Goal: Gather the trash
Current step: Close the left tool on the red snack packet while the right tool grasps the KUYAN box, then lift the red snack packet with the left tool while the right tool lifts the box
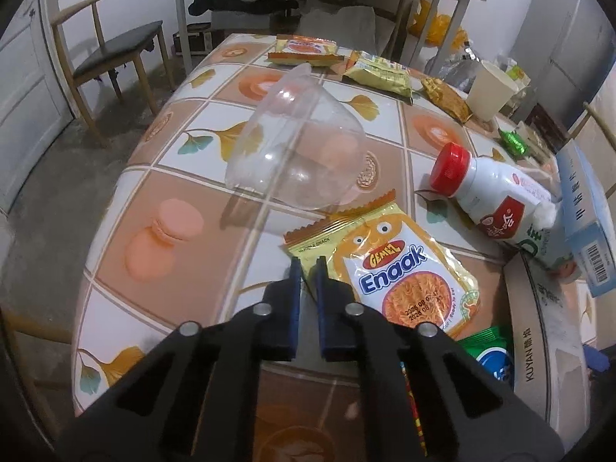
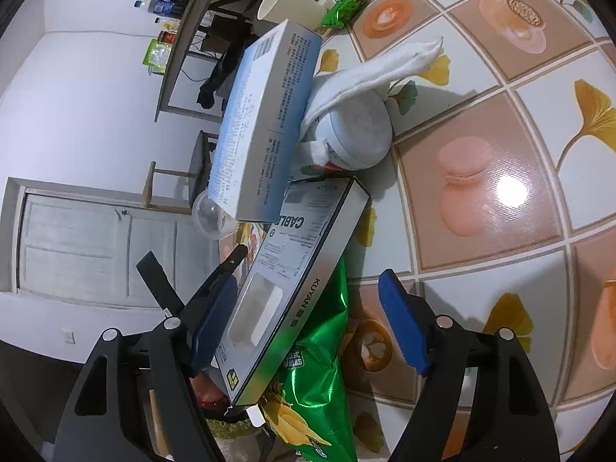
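Note:
In the left wrist view my left gripper (image 1: 307,265) is shut on the near left corner of a yellow Enaak noodle snack packet (image 1: 392,265) on the tiled table (image 1: 161,265). A clear plastic dome lid (image 1: 296,146) lies just beyond it. A white bottle with a red cap (image 1: 496,196) lies to the right. In the right wrist view my right gripper (image 2: 312,308) is open around a grey KUYAN cable box (image 2: 296,285) that rests on a green snack bag (image 2: 319,369). A blue-white carton (image 2: 261,123) leans over the bottle's base (image 2: 358,134).
Several yellow snack packets (image 1: 304,52), a gold wrapper (image 1: 446,96), a paper cup (image 1: 491,90) and a green foil wrapper (image 1: 514,140) lie at the table's far end. A white cloth (image 2: 389,69) drapes over the bottle. A wooden chair (image 1: 111,61) stands to the left of the table.

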`<state>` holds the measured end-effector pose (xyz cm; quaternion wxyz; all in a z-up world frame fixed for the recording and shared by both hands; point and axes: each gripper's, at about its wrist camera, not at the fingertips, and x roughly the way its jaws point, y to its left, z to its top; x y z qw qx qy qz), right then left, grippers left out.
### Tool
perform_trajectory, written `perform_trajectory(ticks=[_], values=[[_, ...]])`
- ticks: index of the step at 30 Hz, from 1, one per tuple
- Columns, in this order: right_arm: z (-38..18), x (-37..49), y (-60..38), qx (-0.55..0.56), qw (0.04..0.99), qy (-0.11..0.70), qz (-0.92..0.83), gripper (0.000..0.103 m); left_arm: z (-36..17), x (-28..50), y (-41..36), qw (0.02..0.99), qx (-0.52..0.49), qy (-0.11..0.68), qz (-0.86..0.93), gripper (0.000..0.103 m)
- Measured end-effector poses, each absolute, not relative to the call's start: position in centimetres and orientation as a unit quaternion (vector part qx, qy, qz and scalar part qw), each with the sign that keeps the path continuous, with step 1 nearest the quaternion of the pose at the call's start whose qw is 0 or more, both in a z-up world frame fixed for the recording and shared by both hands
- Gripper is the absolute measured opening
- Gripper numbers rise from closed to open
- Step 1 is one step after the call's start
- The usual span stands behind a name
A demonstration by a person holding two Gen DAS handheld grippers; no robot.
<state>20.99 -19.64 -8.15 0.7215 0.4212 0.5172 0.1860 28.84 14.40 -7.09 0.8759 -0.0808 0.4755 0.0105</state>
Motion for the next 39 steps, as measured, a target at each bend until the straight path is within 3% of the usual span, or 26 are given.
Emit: perform_trajectory(ticks=[16,27,39], values=[[-10.8,23.1,-18.6,0.472,0.675,0.529,0.203,0.055,-4.7,26.5,17.8,0.886,-0.185,0.424,-0.025,0.000],[-12.5,23.7,-17.9,0.488,0.657,0.536,0.207,0.034,-2.5,24.5,19.0,0.893,-0.211,0.396,-0.031,0.000],[-14.3,24.3,-18.2,0.510,0.641,0.532,0.214,0.034,-1.8,23.9,19.0,0.895,-0.218,0.387,-0.041,0.000]])
